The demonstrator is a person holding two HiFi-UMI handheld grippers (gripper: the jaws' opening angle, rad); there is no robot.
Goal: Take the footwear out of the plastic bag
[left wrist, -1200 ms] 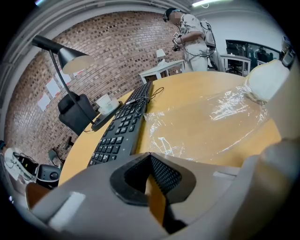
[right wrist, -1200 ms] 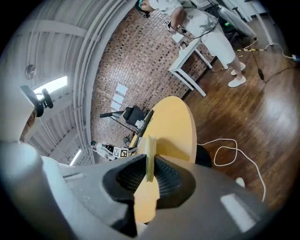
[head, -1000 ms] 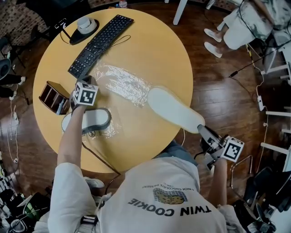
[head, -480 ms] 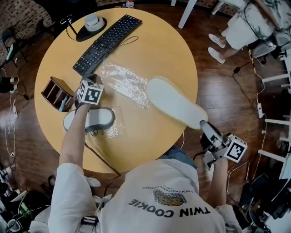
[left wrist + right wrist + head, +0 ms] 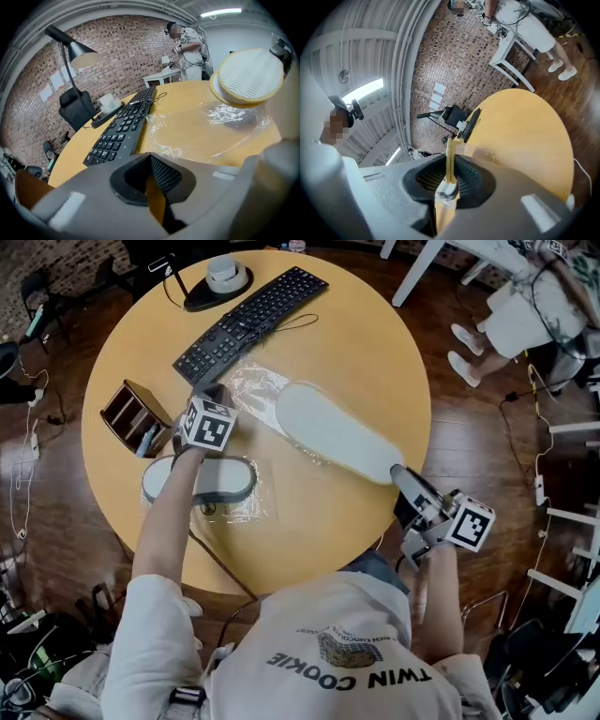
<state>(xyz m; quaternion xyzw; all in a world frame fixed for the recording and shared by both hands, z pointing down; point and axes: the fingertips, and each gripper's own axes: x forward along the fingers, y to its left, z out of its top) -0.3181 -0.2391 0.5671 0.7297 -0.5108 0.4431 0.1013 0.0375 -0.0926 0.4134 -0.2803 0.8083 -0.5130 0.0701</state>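
My right gripper (image 5: pixel 400 478) is shut on the heel end of a white-soled slipper (image 5: pixel 330 430) and holds it sole up, slanting over the round yellow table (image 5: pixel 375 343). In the right gripper view only the slipper's thin edge (image 5: pixel 450 157) rises from between the jaws of the right gripper (image 5: pixel 447 190). A crumpled clear plastic bag (image 5: pixel 255 390) lies flat under the slipper's toe. My left gripper (image 5: pixel 208 392) sits at the bag's keyboard end. The bag (image 5: pixel 201 131) runs right up into the near-closed jaws of the left gripper (image 5: pixel 152 187), and the raised slipper (image 5: pixel 246 75) hangs beyond it.
A second, grey slipper (image 5: pixel 214 482) lies in another clear bag (image 5: pixel 251 507) under my left forearm. A black keyboard (image 5: pixel 251 321), a lamp base (image 5: pixel 225 277) and a wooden box (image 5: pixel 129 413) stand at the table's far left. A seated person (image 5: pixel 530 306) is at upper right.
My right gripper has carried the slipper from beyond the table's near-right edge leftward, so that it now hangs over the table and the empty bag. The left gripper has stayed at the bag's end.
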